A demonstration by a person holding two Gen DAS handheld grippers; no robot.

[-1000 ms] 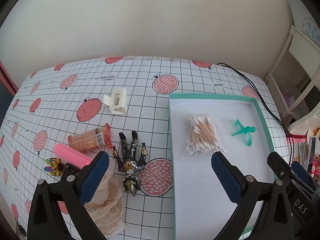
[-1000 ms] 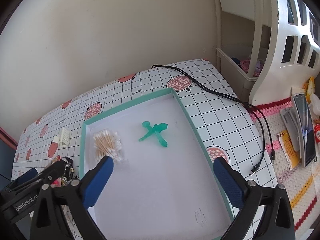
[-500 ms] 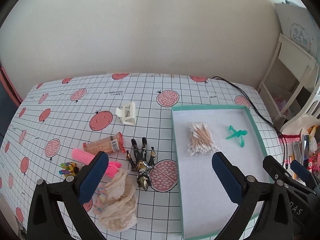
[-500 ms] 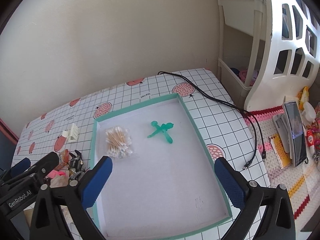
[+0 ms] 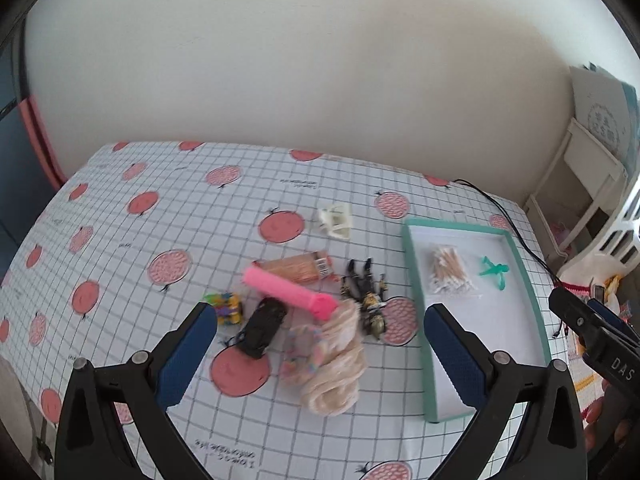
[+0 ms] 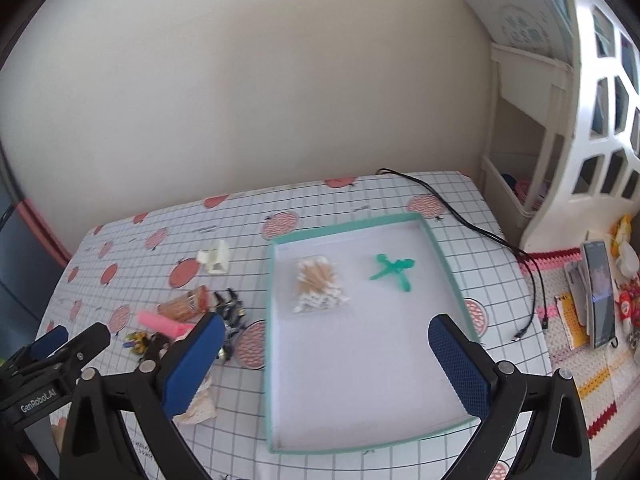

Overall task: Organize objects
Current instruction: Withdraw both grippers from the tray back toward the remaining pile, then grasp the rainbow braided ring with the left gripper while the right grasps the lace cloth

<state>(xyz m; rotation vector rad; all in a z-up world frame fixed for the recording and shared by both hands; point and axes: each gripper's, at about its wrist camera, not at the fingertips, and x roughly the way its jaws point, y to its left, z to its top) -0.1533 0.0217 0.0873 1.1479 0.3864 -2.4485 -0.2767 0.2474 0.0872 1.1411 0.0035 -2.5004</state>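
- My left hand-held gripper [image 5: 320,344] is spread wide and empty, hanging over the loose pile; the right hand-held gripper [image 6: 326,354] is just as wide, empty, over the teal tray [image 6: 448,264].
- Right ahead of the left one, the pink bar [image 5: 290,290], black toy car [image 5: 262,326], cream lace bundle [image 5: 338,364] and dark action figure [image 5: 366,294] all touch or overlap, so closing here could snag two things or drag the lace along.
- Already in the tray ahead of the right one: cotton swab bag [image 6: 320,286] and green toy [image 6: 394,270]. A sloppy drop could knock them.
- Further out, the checked tabletop [image 5: 160,240] with red fruit prints, a black cable [image 6: 480,232] near the tray, a plain wall and a white shelf [image 6: 528,120].
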